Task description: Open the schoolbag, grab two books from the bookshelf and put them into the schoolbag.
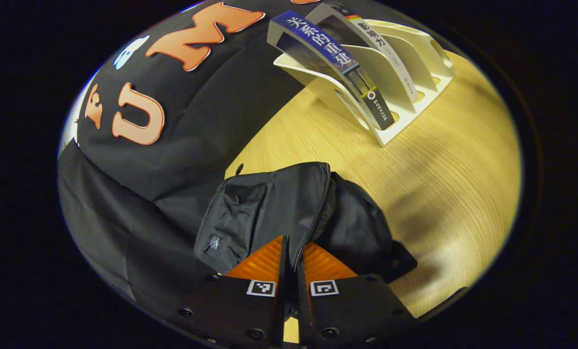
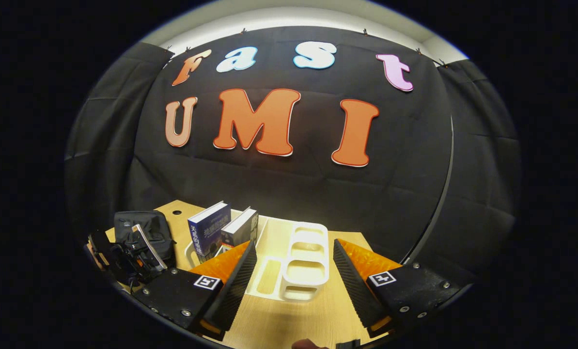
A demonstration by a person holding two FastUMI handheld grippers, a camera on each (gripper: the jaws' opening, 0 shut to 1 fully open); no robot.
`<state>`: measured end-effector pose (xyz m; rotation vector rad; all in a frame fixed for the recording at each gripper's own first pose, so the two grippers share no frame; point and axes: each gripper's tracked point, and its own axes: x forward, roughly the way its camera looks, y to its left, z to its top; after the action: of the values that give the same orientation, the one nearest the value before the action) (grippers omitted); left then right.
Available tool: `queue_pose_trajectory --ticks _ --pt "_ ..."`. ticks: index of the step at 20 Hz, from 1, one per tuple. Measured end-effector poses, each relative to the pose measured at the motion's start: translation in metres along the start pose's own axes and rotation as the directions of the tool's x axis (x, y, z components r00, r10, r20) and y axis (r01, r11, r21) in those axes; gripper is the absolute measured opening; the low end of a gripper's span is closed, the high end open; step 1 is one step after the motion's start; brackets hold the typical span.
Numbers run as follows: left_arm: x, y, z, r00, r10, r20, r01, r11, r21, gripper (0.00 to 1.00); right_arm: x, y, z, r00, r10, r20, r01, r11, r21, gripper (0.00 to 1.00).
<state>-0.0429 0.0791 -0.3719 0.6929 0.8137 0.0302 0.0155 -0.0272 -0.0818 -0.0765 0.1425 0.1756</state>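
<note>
Left hand-held gripper [image 1: 291,252]: fingers nearly together, pinched on the zipper line of the black fabric schoolbag [image 1: 279,213], which lies on the pale wooden surface [image 1: 444,194] against the booth wall. Right hand-held gripper [image 2: 293,266]: fingers spread wide, holding nothing, facing the white slotted plastic bookshelf [image 2: 308,261]. Two upright books, one dark blue [image 2: 209,232] and one grey-spined [image 2: 240,228], stand in the shelf's slots nearest the schoolbag.

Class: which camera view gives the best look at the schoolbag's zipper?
The left gripper view: the schoolbag lies close, its zipper running up from between the left gripper fingers. In the right gripper view the schoolbag sits small and distant, zipper indistinct.
</note>
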Motion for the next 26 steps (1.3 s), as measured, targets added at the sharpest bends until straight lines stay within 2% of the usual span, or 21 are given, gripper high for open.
queue_pose_trajectory --ticks 3,7,9,14,18,21,26 --pt "-0.007 0.014 0.008 0.999 -0.052 -0.008 0.052 0.999 -0.015 0.08 0.009 0.016 -0.002 0.998 0.047 -0.028 -0.047 0.999 -0.002 0.95" --pt "-0.015 0.028 0.013 0.981 -0.195 -0.01 0.194 0.979 -0.061 0.06 0.022 0.041 0.0 0.994 0.075 -0.077 -0.075 0.997 -0.004 0.95" --pt "-0.018 0.038 0.016 0.964 -0.267 -0.003 0.266 0.961 -0.077 0.07 0.029 0.053 0.004 0.994 0.058 -0.093 -0.06 0.998 -0.019 0.95" --pt "-0.022 0.063 0.025 0.911 -0.412 0.026 0.413 0.909 -0.052 0.06 0.052 0.094 0.015 0.982 0.059 -0.179 -0.055 0.998 0.03 0.95" --pt "-0.025 0.083 0.031 0.851 -0.523 0.037 0.524 0.851 -0.035 0.06 0.078 0.122 0.029 0.966 0.054 -0.253 -0.047 0.998 0.032 0.95" --pt "-0.026 0.1 0.034 0.801 -0.598 0.042 0.599 0.8 -0.042 0.07 0.096 0.145 0.032 0.941 0.077 -0.331 -0.071 0.997 0.031 0.96" --pt "-0.023 0.124 0.039 0.741 -0.67 0.034 0.671 0.741 -0.031 0.06 0.123 0.176 0.035 0.889 0.112 -0.444 -0.101 0.994 0.05 0.96"
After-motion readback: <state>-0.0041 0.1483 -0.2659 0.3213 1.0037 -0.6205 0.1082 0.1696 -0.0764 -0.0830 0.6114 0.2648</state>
